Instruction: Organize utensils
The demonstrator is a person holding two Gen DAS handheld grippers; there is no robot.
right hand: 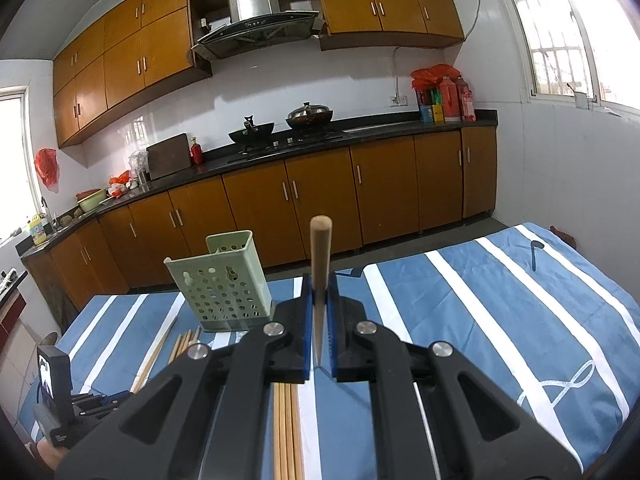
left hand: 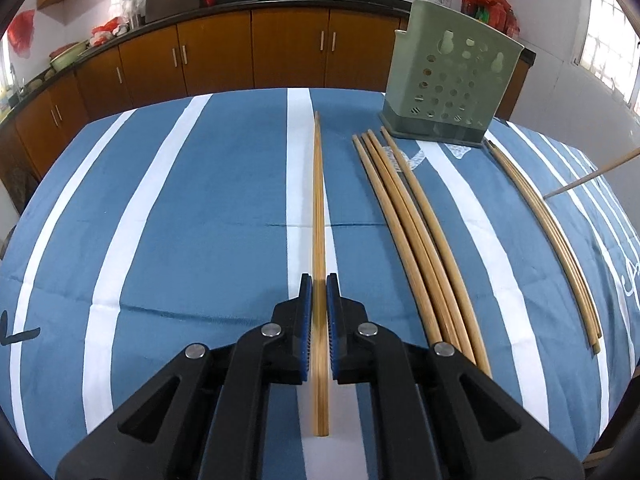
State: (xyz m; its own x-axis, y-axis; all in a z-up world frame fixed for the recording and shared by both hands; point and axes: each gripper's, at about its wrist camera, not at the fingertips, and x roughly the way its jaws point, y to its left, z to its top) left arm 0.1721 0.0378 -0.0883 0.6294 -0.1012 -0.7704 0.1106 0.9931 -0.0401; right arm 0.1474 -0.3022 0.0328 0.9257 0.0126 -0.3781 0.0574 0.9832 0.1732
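Chopsticks come first: nearest, my left gripper pinches a pair of chopsticks lying along the striped tablecloth; my right gripper is clamped on one raised chopstick. Right of the pair lie a loose bundle and another group. Farthest, the green holder looks empty, so I judge nearly everything remains.

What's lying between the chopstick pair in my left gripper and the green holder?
In the left wrist view, a loose bundle of chopsticks lies on the striped cloth between the gripped pair and the green holder.
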